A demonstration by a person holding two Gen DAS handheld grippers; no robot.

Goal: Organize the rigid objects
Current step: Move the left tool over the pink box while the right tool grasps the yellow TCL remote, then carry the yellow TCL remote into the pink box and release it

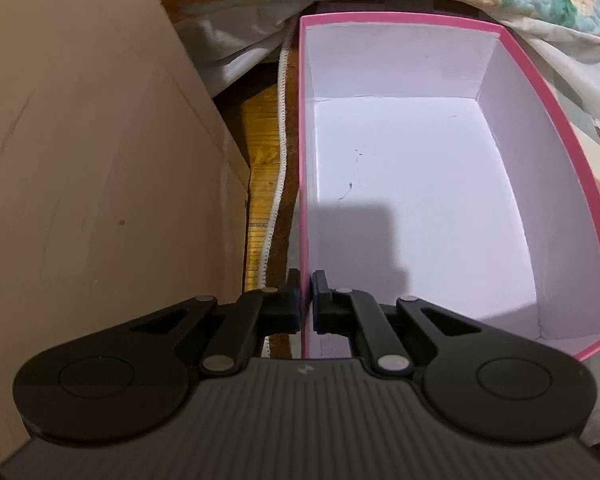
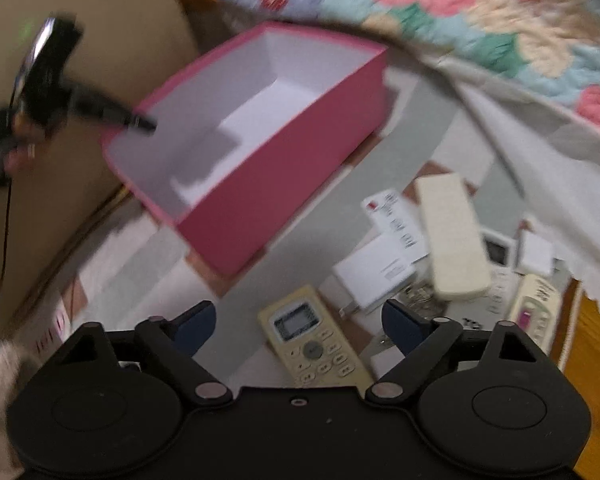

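Observation:
A pink box [image 1: 420,180] with a white inside stands empty. My left gripper [image 1: 306,280] is shut on the box's left wall, one finger on each side; it shows in the right wrist view [image 2: 140,122] at the box's [image 2: 284,168] near corner. My right gripper [image 2: 298,320] is open and empty above a cream remote with a screen [image 2: 316,344]. Beyond it lie a white charger [image 2: 374,276], a white card box [image 2: 396,220], a long cream remote [image 2: 452,236] and another cream remote [image 2: 534,308].
A beige cabinet panel [image 1: 92,160] stands close to the left of the box. A floral quilt [image 2: 460,12] and white cloth [image 2: 548,184] hang at the back and right. A white cord [image 1: 280,152] runs along the wooden floor [image 1: 264,140].

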